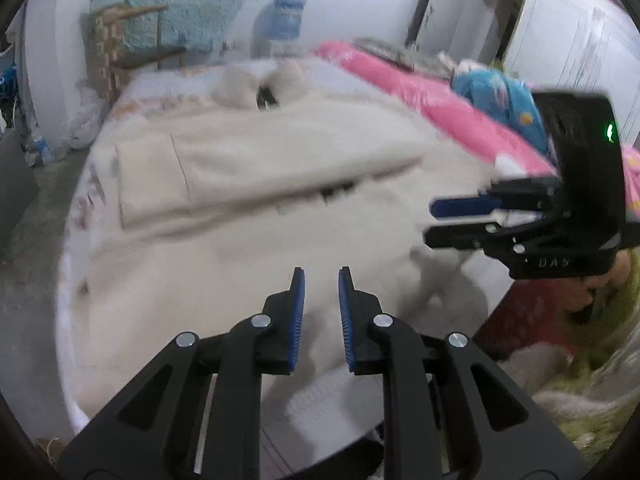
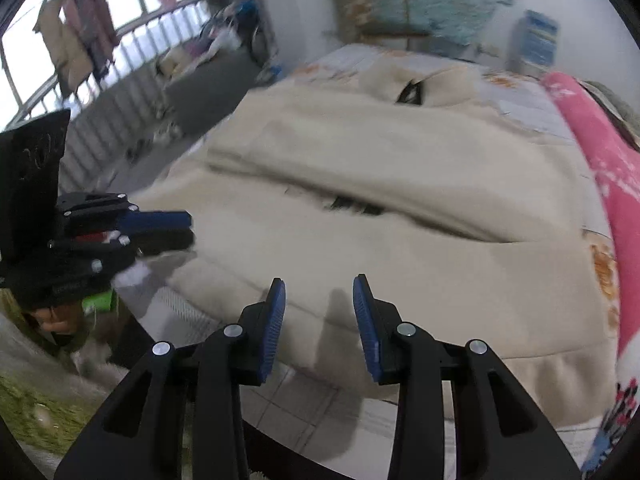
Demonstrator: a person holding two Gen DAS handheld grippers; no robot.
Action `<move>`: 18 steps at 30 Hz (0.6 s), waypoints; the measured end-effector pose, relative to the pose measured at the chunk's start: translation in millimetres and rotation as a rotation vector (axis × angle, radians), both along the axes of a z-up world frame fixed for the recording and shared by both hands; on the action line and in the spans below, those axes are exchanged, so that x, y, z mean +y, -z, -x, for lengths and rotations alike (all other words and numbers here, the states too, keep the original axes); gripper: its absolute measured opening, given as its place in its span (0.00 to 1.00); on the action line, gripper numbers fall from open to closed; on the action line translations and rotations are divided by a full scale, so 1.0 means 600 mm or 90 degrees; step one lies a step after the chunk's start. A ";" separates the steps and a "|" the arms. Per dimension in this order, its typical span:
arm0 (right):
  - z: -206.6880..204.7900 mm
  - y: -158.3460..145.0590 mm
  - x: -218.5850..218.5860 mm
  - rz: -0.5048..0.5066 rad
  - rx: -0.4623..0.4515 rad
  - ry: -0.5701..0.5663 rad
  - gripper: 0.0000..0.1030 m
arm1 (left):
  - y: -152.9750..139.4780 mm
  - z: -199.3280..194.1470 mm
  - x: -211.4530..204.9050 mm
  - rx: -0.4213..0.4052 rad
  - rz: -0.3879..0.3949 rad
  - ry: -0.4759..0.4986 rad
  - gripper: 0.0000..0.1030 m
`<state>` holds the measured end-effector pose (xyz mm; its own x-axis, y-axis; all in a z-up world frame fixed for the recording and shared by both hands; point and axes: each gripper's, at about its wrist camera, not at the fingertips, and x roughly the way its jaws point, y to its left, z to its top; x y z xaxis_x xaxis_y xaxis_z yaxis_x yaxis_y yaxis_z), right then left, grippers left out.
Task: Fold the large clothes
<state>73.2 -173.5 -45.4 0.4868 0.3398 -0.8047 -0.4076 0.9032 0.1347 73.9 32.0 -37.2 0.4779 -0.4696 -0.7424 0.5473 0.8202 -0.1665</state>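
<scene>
Left tongs point(image 1: 321, 276) are seen nearest the lens, blue-padded jaws parted narrowly, nothing caught between them. They are held above the near part of a cream fleece garment point(image 1: 256, 184), pads clear of the cloth.

Right tongs point(image 2: 319, 286) are seen likewise over the garment's near hem, jaws set somewhat wider, the gap between them empty. A shadow of the jaws is cast on the fleece just beyond the tips.

Each tool is caught in the other's view: the right one at the right edge of the left view, pointing inward over the cloth, a green light showing on its black body; the left one at the left edge of the right view. Whether those side-on jaws touch the fabric cannot be told through the blur.

The garment is spread across most of a bed point(image 2: 520, 104). One layer is folded over the middle, leaving a long crosswise ridge with a dark slit beneath it. The collar or hood end point(image 1: 256, 88) lies at the far side, a dark opening showing there.

A pale patterned sheet is visible at the far end and the near corner. A pink blanket point(image 2: 600, 168) runs along the right side of the bed. A large water bottle point(image 1: 280, 28) stands against the far wall, beside a wooden chair point(image 1: 120, 52). Clothes hang at a barred window point(image 2: 80, 44) on the left of the right view.
</scene>
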 end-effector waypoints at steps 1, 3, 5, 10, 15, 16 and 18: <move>0.000 0.006 0.010 0.005 0.001 -0.003 0.34 | 0.013 -0.002 -0.005 0.008 -0.021 -0.007 0.16; -0.011 0.031 0.012 0.013 0.014 0.002 0.35 | 0.034 -0.005 -0.005 0.010 -0.035 -0.030 0.21; -0.019 0.040 0.006 0.005 0.015 0.009 0.36 | 0.032 -0.006 0.001 0.014 -0.022 -0.038 0.22; 0.005 0.000 -0.016 0.022 -0.011 0.052 0.36 | 0.009 0.005 0.050 -0.007 -0.033 -0.095 0.23; 0.003 0.045 -0.082 0.022 0.018 0.136 0.37 | 0.034 -0.017 0.132 0.041 0.013 -0.190 0.24; 0.003 0.043 -0.088 0.007 0.013 0.141 0.37 | 0.034 -0.022 0.141 0.054 0.029 -0.199 0.24; 0.004 0.027 -0.095 0.020 0.020 0.153 0.37 | 0.023 -0.029 0.154 0.058 0.044 -0.216 0.27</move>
